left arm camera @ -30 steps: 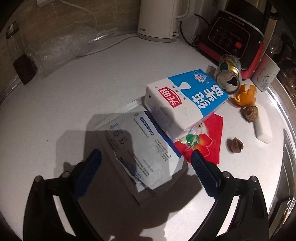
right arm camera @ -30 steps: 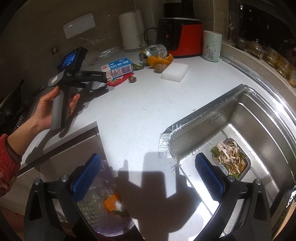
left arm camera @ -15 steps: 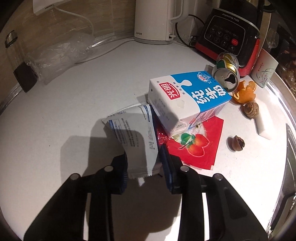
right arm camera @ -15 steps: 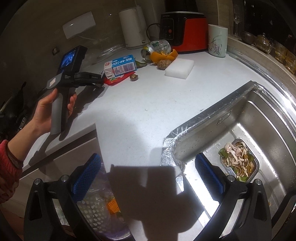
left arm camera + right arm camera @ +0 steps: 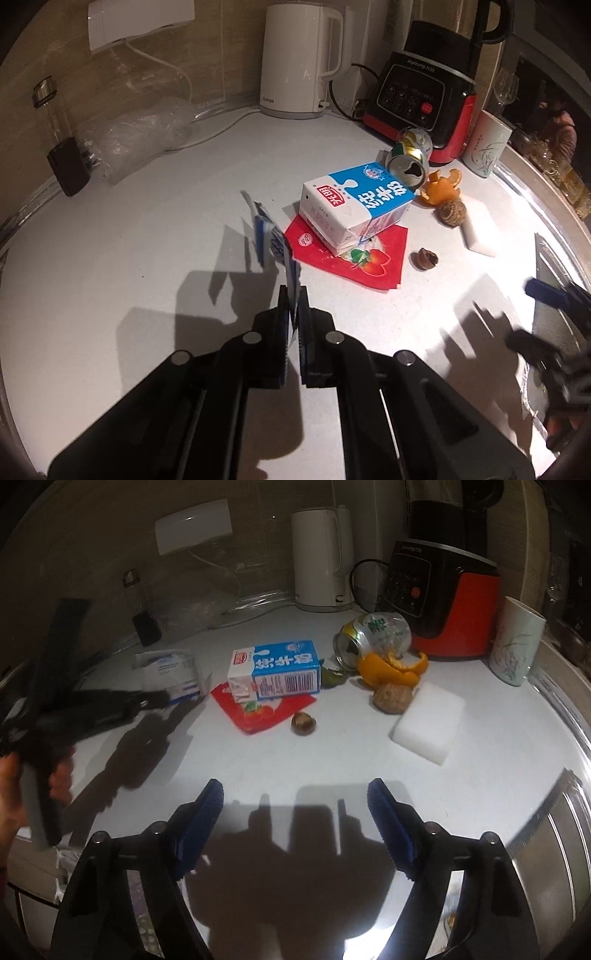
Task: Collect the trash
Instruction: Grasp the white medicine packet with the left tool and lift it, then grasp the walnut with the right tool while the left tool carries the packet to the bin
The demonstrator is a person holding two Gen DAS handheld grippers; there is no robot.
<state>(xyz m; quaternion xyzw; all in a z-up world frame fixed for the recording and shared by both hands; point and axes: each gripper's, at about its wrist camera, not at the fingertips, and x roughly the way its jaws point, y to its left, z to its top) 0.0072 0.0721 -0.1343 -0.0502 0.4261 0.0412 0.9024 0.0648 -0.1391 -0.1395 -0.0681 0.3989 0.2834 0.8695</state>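
My left gripper [image 5: 293,295] is shut on a white and blue plastic wrapper [image 5: 267,232] and holds it edge-on, lifted off the white counter [image 5: 147,258]. The wrapper also shows in the right wrist view [image 5: 173,674], with the left gripper [image 5: 159,701] beside it. A blue and white milk carton [image 5: 354,203] lies on a red strawberry wrapper [image 5: 351,258]. Behind them are a crushed can [image 5: 410,155], orange peel [image 5: 441,186] and nut shells [image 5: 426,256]. My right gripper [image 5: 295,805] is open and empty above the counter, in front of the pile.
A white kettle [image 5: 295,59] and a red and black blender [image 5: 424,99] stand at the back. A white sponge [image 5: 430,722] and a cup [image 5: 517,642] are to the right. A sink edge [image 5: 569,812] lies at the far right. Clear plastic [image 5: 140,133] sits at the back left.
My left gripper closed on the white and blue wrapper and lifted it off the counter, pulling back. My right gripper swung from the sink and bin toward the trash pile.
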